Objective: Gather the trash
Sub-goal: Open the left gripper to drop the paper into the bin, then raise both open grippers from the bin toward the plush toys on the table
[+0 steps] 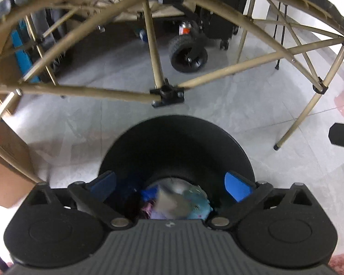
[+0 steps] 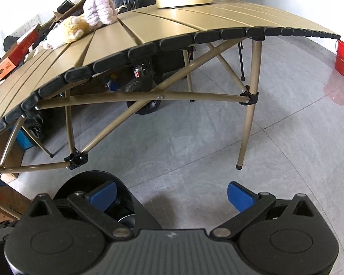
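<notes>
Both tools gape wide — left tool (image 1: 170,186) above upright black bin (image 1: 172,142), trash (image 1: 178,202) inside, blurred, orientation unclear.

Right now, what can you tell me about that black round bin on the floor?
The black bin is a round, open-topped container, plastic by the look of it, standing upright on the grey tiled floor just in front of the folding table's legs. Crumpled wrappers in blue, pink and pale colours, partly blurred, lie inside. The left hand-held gripper hangs open directly over its mouth, touching nothing.
</notes>
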